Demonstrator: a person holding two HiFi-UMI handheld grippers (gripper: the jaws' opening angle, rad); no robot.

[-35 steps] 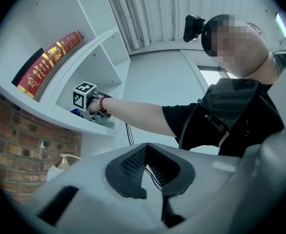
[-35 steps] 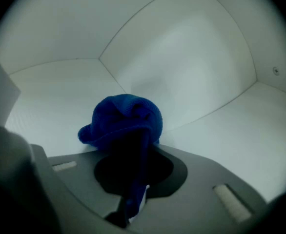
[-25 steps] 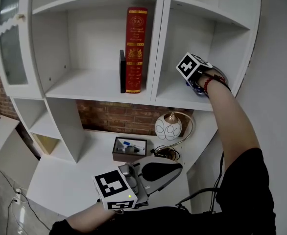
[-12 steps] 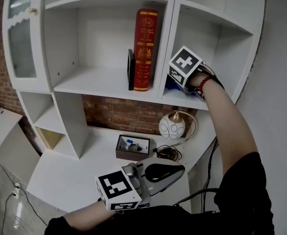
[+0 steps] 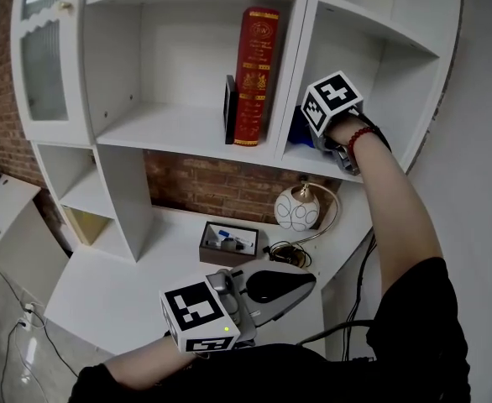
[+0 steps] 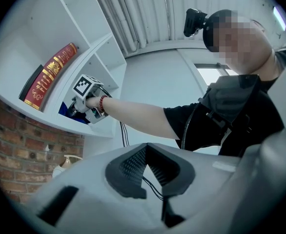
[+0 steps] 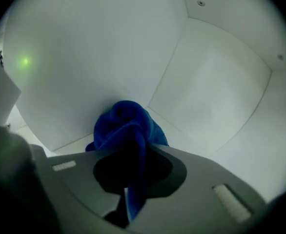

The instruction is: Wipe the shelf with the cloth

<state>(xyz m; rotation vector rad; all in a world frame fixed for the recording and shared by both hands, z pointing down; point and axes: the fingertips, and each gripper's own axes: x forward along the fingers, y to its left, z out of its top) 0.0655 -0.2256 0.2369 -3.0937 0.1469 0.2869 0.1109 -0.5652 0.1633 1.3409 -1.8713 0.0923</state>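
A bunched blue cloth (image 7: 126, 126) is pinched in my right gripper (image 7: 133, 174), whose jaws are shut on it. In the head view that right gripper (image 5: 309, 137) reaches into the right-hand compartment of the white shelf (image 5: 317, 162), and the blue cloth (image 5: 300, 128) presses against the shelf board beside the upright divider. The left gripper view shows the cloth (image 6: 67, 112) low on the same shelf. My left gripper (image 5: 300, 280) hangs low over the desk, jaws shut with nothing between them; in its own view the left gripper (image 6: 150, 182) points up at the shelf.
A red book (image 5: 259, 74) and a thin black book (image 5: 229, 107) stand in the middle compartment, left of the divider. Below on the desk (image 5: 120, 296) are a round white lamp (image 5: 296, 210), a small box of pens (image 5: 227, 242) and cables (image 5: 284, 253).
My right gripper has slid the cloth from the right part of the compartment leftward, up to the divider. The left gripper has stayed low over the desk.
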